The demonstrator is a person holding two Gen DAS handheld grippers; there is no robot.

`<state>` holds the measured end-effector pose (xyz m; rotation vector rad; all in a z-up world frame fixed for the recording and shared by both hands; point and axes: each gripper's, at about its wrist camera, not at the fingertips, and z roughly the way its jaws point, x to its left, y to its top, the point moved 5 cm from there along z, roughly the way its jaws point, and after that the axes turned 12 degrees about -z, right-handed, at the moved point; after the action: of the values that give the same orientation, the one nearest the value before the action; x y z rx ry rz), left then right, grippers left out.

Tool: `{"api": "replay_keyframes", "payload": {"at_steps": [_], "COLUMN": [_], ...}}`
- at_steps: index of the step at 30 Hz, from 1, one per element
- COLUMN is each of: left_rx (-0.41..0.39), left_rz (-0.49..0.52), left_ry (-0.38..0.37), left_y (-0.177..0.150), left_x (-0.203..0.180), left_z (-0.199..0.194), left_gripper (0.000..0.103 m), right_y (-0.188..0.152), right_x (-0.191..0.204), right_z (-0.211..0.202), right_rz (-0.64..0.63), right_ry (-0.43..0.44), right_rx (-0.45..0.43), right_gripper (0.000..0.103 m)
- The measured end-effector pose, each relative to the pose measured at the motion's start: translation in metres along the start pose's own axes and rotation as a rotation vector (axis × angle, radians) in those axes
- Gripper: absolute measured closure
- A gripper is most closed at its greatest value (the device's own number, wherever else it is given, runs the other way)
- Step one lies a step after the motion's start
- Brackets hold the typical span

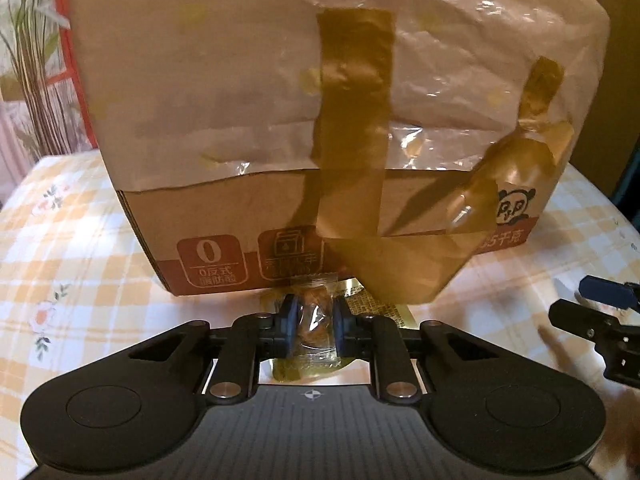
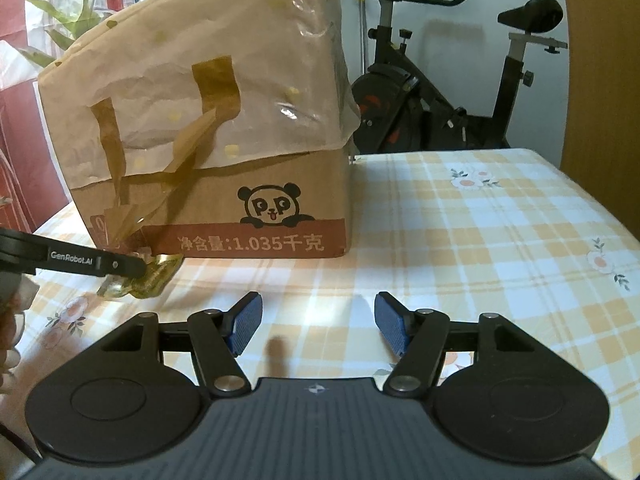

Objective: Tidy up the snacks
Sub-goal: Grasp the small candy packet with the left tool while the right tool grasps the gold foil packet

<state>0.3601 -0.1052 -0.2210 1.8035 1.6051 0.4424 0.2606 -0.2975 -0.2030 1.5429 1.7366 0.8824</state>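
Note:
A small clear-wrapped snack [image 1: 314, 322] with a brown piece inside lies at the foot of a big cardboard box [image 1: 248, 216]. My left gripper [image 1: 314, 326] is shut on that snack, its pads pressing both sides. Golden wrappers [image 1: 396, 314] lie under and beside it on the table. The box is draped in crinkled plastic with brown tape strips [image 1: 352, 128]. In the right wrist view the left gripper's finger [image 2: 116, 266] reaches the golden wrappers [image 2: 154, 278] at the box [image 2: 248, 208] corner. My right gripper [image 2: 318, 328] hovers open over bare cloth, holding nothing; its fingertips also show at the right edge [image 1: 588, 304].
The table wears an orange-and-white checked cloth with flowers [image 2: 480, 240]. An exercise bike [image 2: 460, 92] stands behind the table's far edge. A leafy plant [image 1: 28, 60] rises at the back left. A person's hand [image 2: 10, 344] shows at the left edge.

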Motion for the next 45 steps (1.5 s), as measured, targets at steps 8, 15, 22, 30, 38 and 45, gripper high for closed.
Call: {"api": "replay_keyframes", "payload": {"at_steps": [8,15,22,30,38,45], "left_rx": [-0.045,-0.011,0.021,0.052,0.032,-0.054], "left_rz": [-0.075,-0.09,-0.047,-0.003,-0.056,-0.156], "left_ry": [0.039,0.054,-0.025,-0.128,-0.15,-0.126], "left_y": [0.002,0.007,-0.011,-0.031,-0.033,-0.02], "left_x": [0.032,0.035,0.004,-0.043,-0.035,0.007], "left_z": [-0.022,-0.005,-0.003,-0.008,-0.024,-0.059], "left_gripper": [0.085,0.085,0.084,0.084,0.085,0.085], "right_y": [-0.002,-0.002,-0.002,-0.002,-0.001,0.006], "right_x": [0.003,0.004,0.004,0.003,0.004,0.015], "right_z": [0.006,0.007,0.008,0.008,0.008,0.003], "right_rz": [-0.002,-0.002,-0.002,-0.001,0.006,-0.049], "right_ry": [0.033,0.031,0.031,0.034,0.037,0.074], "right_rx": [0.03,0.038,0.041,0.041,0.041,0.037], "right_gripper": [0.037,0.037,0.037,0.036,0.037,0.037]}}
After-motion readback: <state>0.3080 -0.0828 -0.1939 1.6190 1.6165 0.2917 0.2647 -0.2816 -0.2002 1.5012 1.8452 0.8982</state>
